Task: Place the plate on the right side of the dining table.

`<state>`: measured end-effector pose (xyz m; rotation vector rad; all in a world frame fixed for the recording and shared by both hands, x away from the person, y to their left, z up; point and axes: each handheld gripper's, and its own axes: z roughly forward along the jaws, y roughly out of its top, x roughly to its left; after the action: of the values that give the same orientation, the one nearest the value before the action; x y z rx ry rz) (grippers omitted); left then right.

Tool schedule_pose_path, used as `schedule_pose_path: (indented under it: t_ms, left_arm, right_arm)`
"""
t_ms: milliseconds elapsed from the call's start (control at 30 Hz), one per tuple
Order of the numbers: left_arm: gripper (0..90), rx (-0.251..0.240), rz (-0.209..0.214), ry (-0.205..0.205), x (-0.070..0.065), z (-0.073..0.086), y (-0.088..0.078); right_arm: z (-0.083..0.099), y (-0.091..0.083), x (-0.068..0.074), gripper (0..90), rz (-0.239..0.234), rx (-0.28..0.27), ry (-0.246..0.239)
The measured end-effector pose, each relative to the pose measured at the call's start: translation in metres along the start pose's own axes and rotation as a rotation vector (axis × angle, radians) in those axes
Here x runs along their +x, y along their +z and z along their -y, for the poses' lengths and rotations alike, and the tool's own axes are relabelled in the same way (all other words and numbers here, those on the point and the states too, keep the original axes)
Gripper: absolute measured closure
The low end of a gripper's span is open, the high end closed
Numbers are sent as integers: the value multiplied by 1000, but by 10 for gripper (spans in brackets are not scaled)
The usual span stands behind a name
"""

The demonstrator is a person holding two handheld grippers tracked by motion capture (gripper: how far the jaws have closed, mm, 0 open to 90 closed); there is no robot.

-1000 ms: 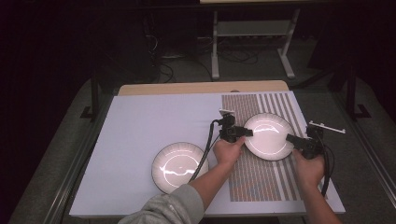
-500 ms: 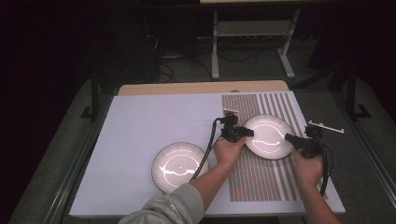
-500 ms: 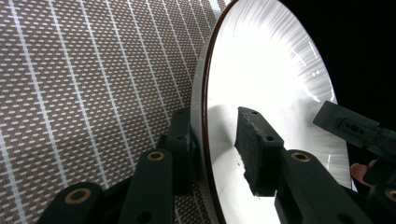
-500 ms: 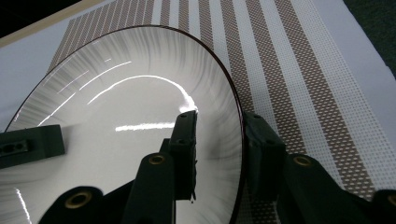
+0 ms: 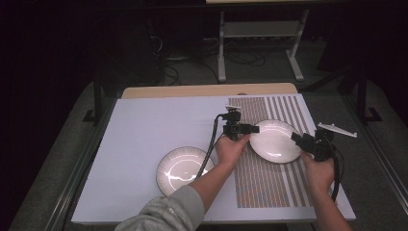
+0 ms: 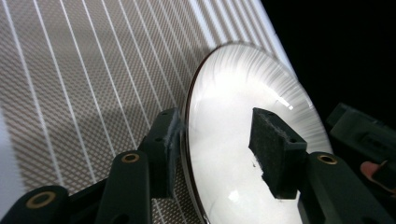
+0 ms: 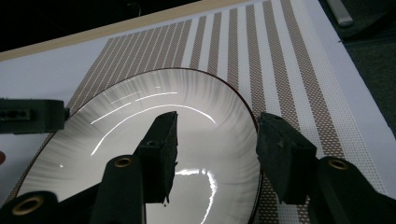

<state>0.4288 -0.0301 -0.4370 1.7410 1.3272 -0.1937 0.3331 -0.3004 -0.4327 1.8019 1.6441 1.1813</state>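
Observation:
A white ribbed plate (image 5: 274,140) with a dark rim lies on the brown-and-white striped placemat (image 5: 269,185). My left gripper (image 5: 249,129) is at the plate's left rim and my right gripper (image 5: 297,138) at its right rim. In the left gripper view the rim of the plate (image 6: 243,84) runs between the spread jaws of my left gripper (image 6: 217,121), one pad over the dish and one outside. The right gripper (image 7: 218,119) straddles the plate (image 7: 116,121) the same way, with gaps at both pads. Both pairs of jaws have just been opening.
A second white plate (image 5: 180,169) rests on the pale table top (image 5: 144,130), left of the placemat and close to my left forearm. A wooden strip (image 5: 207,90) edges the table's far side. Behind it a metal stand (image 5: 260,33) and cables are on the dark floor.
Both grippers' jaws have spread apart from the plate's rim. The plate stays on the placemat and neither hand has shifted noticeably.

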Motion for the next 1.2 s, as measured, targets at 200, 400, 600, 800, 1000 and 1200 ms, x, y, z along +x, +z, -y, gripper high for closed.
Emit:
schedule_pose_path:
  t_ms: [200,400,600,800,1000,1200]
  left_arm:
    - [495,-13,40,50,4,-7,-15]
    - [464,6,54,166,2,-10,-30]
    - [384,35,98,300,4,-9,-47]
    - [339,40,132,406,5,-6,-69]
    - [330,23,167,467,14,-4,-92]
    - [314,-2,176,553,22,4,-117]
  right_arm:
    - [-1,-5,7,440,-31,-17,-51]
    - [-1,-9,14,412,-79,-25,-104]
    - [0,-11,22,377,-130,-17,-143]
    - [3,-11,34,350,-187,8,-206]
    - [5,-13,45,314,-248,10,-241]
    - [7,-17,51,290,-297,11,-270]
